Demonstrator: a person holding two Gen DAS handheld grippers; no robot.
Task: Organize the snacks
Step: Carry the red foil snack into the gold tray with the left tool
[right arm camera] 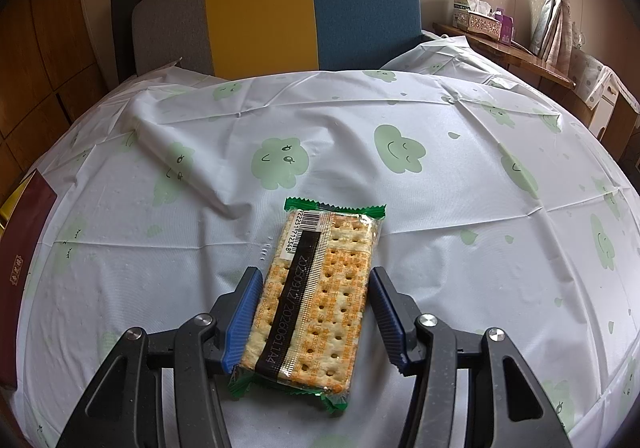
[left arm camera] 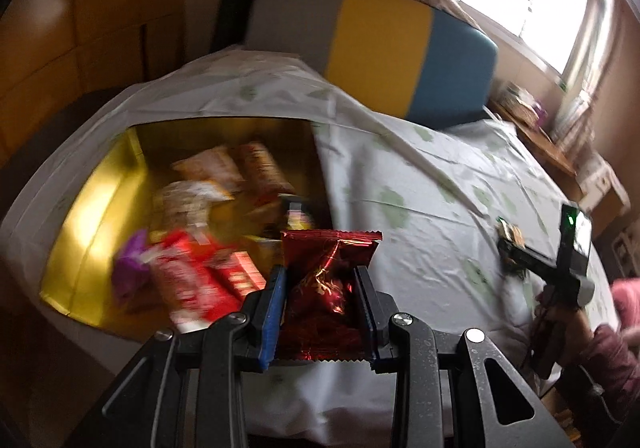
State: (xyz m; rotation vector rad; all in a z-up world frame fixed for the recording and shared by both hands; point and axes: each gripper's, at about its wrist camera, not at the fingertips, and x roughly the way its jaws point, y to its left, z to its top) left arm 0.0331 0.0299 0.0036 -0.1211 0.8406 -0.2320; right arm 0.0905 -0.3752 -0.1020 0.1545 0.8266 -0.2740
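Two grippers are seen. A red foil packet (left arm camera: 328,288) is clamped in the left gripper (left arm camera: 322,280), beside the gold box (left arm camera: 92,216) of snacks at the counter's (right arm camera: 440,208) left edge. A cracker pack (right arm camera: 316,288) lies mid-counter between the right gripper's (right arm camera: 316,312) half-open jaws, the blue pads just beside its edges.

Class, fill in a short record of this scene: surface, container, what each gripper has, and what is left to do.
surface: white tablecloth with green cloud faces
container: gold-lined open box holding blurred snack packs
left gripper: shut on a dark red foil snack packet
right gripper: jaws astride a green-edged clear cracker pack, pads apart from it
left to do: both packs not yet boxed
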